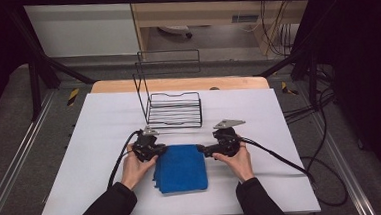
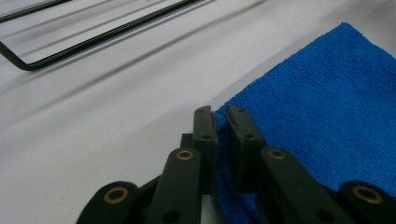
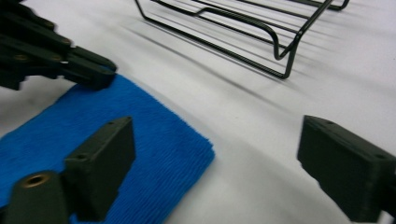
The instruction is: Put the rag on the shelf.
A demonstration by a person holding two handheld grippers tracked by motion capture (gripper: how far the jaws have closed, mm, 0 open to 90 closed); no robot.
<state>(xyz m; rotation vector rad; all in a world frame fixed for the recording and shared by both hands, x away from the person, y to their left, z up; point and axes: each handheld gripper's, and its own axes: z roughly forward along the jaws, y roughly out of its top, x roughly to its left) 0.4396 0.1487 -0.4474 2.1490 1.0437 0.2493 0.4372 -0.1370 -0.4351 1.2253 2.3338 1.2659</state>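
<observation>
- Looking down from the high view, I see a folded blue towel (image 1: 180, 168) lying flat on the white table cover (image 1: 95, 143), near the front edge, between my two hands.
- My left gripper (image 1: 157, 150) sits at the towel's far left corner; in the left gripper view its jaws are pinched nearly together with the towel's edge (image 2: 327, 102) caught between them.
- My right gripper (image 1: 201, 149) is at the towel's far right corner. In the right gripper view its jaws stand wide apart, one over the blue cloth (image 3: 140, 140), the other over bare white surface, gripping nothing.
- The left gripper's jaws also appear in the right gripper view, resting on the towel's other far corner (image 3: 88, 70).
- A black wire rack (image 1: 171, 106) stands behind the towel, apart from it, with its tall back frame upright.
- A small white mark shows on my left sleeve (image 1: 105, 213); it is too small for me to read.
- I can read no other writing or brand anywhere.
</observation>
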